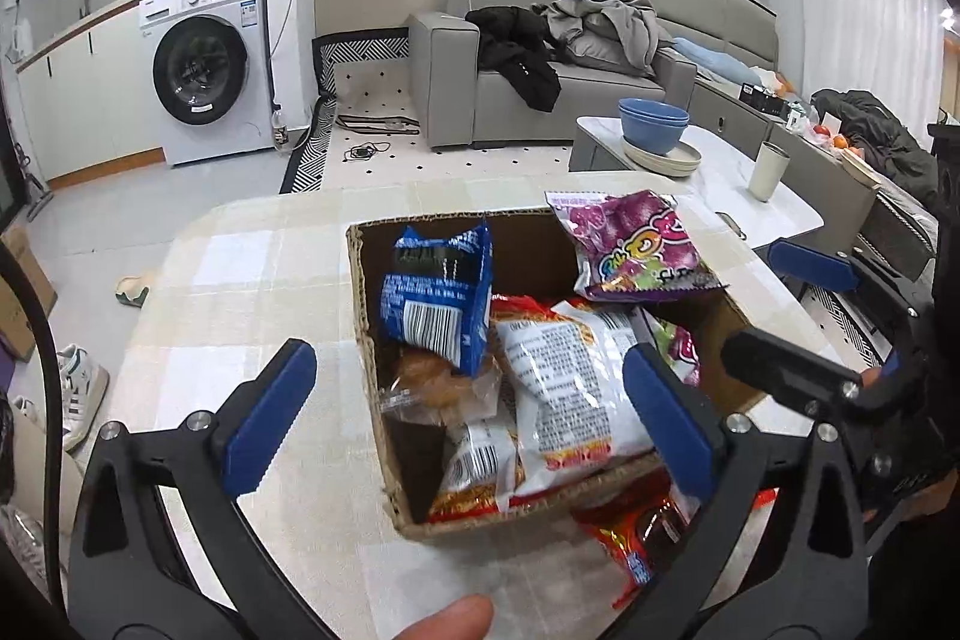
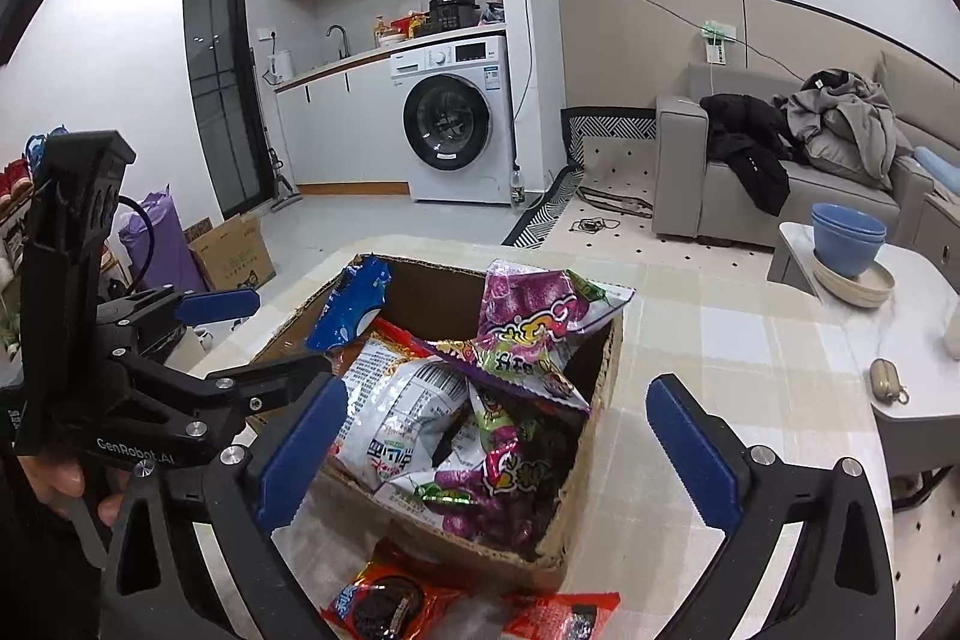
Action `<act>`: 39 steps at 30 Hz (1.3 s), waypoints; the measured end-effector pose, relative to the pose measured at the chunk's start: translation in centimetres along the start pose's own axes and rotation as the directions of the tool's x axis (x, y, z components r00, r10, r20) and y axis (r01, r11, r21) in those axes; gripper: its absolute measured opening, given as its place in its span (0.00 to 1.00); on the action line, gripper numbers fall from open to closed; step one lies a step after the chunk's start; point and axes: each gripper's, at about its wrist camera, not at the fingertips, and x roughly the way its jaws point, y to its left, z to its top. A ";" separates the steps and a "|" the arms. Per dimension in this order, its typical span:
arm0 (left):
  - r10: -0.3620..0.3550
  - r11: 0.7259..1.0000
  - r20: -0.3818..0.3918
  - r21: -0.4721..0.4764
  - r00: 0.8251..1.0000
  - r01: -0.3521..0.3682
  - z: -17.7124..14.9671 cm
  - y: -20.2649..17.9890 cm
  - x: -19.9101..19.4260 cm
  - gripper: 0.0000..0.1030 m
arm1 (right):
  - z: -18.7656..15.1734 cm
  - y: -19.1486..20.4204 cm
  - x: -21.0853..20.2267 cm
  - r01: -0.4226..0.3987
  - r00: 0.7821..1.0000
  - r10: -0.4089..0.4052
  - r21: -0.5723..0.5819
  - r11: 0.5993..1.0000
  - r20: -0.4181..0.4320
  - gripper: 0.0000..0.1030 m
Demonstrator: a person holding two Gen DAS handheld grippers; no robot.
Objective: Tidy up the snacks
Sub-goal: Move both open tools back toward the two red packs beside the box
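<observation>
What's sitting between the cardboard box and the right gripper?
A red snack packet lies on the table just outside the cardboard box, before the right gripper, per the right wrist view.

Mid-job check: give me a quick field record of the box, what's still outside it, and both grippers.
box: open cardboard box on checked tablecloth, holding snack packets
on top: purple packet across the far corner; blue packet leaning on a wall
outside box: red packets on the cloth at the near side
left gripper: open, holding nothing
right gripper: open, holding nothing
</observation>
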 end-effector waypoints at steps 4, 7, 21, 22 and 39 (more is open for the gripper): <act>0.015 1.000 0.002 0.021 1.000 -0.015 -0.8 -0.4 -1.5 0.99 | -0.5 0.1 -1.2 -0.004 1.000 0.004 0.011 1.000 0.007 0.99; 0.027 0.999 0.002 0.035 1.000 -0.027 -1.6 -0.6 -2.6 0.99 | -0.9 0.1 -1.8 0.001 1.000 -0.001 0.016 1.000 0.007 0.99; 0.012 0.999 -0.019 0.048 1.000 -0.011 -4.7 -1.6 -6.0 0.99 | -3.2 -0.5 -4.0 0.032 0.999 -0.031 0.030 0.999 -0.038 0.99; 0.009 0.999 -0.025 0.051 1.000 -0.008 -4.9 -1.6 -6.1 0.99 | -3.5 -0.6 -4.1 0.043 0.998 -0.041 0.036 0.998 -0.055 0.99; 0.002 0.998 -0.089 0.067 0.996 0.004 -7.4 -3.2 -6.5 0.99 | -7.4 -2.1 -4.6 0.088 0.980 -0.065 0.117 0.989 -0.190 0.99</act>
